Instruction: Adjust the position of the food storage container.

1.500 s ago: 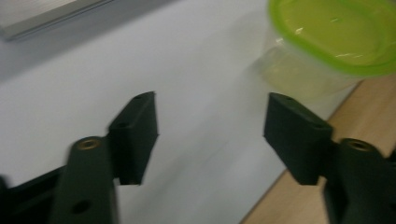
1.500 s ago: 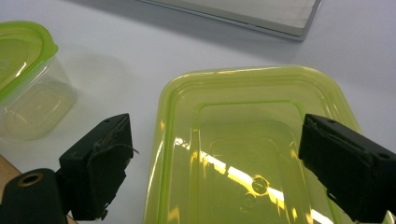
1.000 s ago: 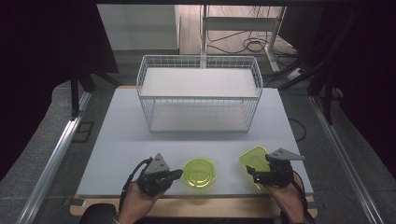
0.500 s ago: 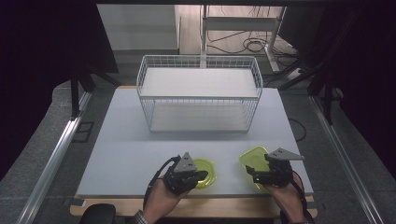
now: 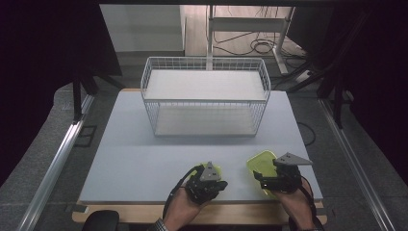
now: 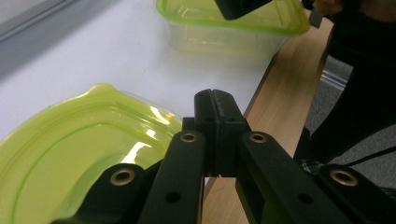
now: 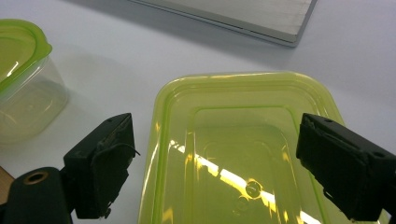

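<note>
Not much is done yet, by the look of it. Two lime-lidded tubs are parked at the near edge of the counter (image 5: 144,159): the round tub (image 6: 84,154) under the left tool (image 5: 208,183) and the rectangular tub (image 7: 238,149) under the right tool (image 5: 274,180). The left tool's jaws are pressed together with nothing clamped, hovering just over the round lid's rim. The right tool's jaws are spread wide on either side of the rectangular lid, not squeezing it. The wire basket (image 5: 204,98) sits empty farther back, so probably both tubs are still to be grabbed and moved. Plenty of bare counter is left in between; the near wooden edge is close, though.
</note>
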`<action>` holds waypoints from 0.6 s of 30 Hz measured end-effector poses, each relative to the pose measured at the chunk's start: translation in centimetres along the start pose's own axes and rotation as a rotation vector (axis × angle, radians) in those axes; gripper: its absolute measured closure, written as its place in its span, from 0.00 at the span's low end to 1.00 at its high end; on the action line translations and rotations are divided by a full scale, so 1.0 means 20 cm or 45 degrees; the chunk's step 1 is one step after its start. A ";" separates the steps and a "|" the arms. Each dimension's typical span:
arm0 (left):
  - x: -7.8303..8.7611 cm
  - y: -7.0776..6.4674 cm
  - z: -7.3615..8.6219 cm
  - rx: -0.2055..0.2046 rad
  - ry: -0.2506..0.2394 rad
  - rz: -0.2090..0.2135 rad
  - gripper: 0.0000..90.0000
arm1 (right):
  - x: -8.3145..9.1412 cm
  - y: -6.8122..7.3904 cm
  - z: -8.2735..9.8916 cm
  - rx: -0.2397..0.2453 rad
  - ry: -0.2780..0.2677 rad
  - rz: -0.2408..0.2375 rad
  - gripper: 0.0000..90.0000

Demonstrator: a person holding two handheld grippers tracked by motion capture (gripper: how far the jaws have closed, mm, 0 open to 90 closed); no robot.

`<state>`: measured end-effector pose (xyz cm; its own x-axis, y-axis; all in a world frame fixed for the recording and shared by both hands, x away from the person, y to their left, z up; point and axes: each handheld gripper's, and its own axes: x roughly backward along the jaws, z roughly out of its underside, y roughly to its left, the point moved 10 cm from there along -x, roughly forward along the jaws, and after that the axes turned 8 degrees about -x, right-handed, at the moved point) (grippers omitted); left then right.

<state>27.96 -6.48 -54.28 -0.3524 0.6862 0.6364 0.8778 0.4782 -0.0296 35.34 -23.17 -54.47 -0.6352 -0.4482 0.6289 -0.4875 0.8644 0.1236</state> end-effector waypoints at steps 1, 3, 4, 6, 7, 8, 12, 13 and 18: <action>0.00 0.00 0.01 -0.004 0.011 -0.003 1.00 | 0.00 0.00 0.00 -0.001 0.001 0.001 0.13; -0.01 0.01 0.02 0.009 0.007 0.002 1.00 | 0.00 0.00 0.00 0.001 0.005 0.002 0.13; -0.01 0.01 0.02 0.016 -0.001 0.005 1.00 | 0.00 0.00 0.00 0.002 0.005 0.002 0.13; 0.00 0.02 0.01 0.009 0.004 -0.011 1.00 | 0.00 0.00 0.00 0.003 0.005 0.003 0.13; 0.00 0.02 0.02 0.003 0.009 -0.013 1.00 | 0.00 0.00 0.00 0.004 0.004 0.004 0.13; 0.01 0.03 0.02 0.007 0.007 -0.018 1.00 | 0.00 0.00 0.00 0.005 0.005 0.003 0.13; 0.02 0.09 0.04 0.014 0.038 -0.078 1.00 | 0.00 0.00 0.00 0.004 0.004 0.004 0.13; 0.02 0.10 0.05 0.014 0.046 -0.094 1.00 | 0.00 0.00 0.00 0.003 0.004 0.004 0.13; 0.04 0.09 0.04 0.050 0.001 -0.049 1.00 | 0.00 -0.01 0.00 0.005 0.007 0.008 0.14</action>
<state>28.94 -4.73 -54.42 -0.3852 0.6667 0.6381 0.8502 0.5253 -0.0355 35.38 -23.25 -54.58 -0.6352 -0.4412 0.6340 -0.4856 0.8664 0.1164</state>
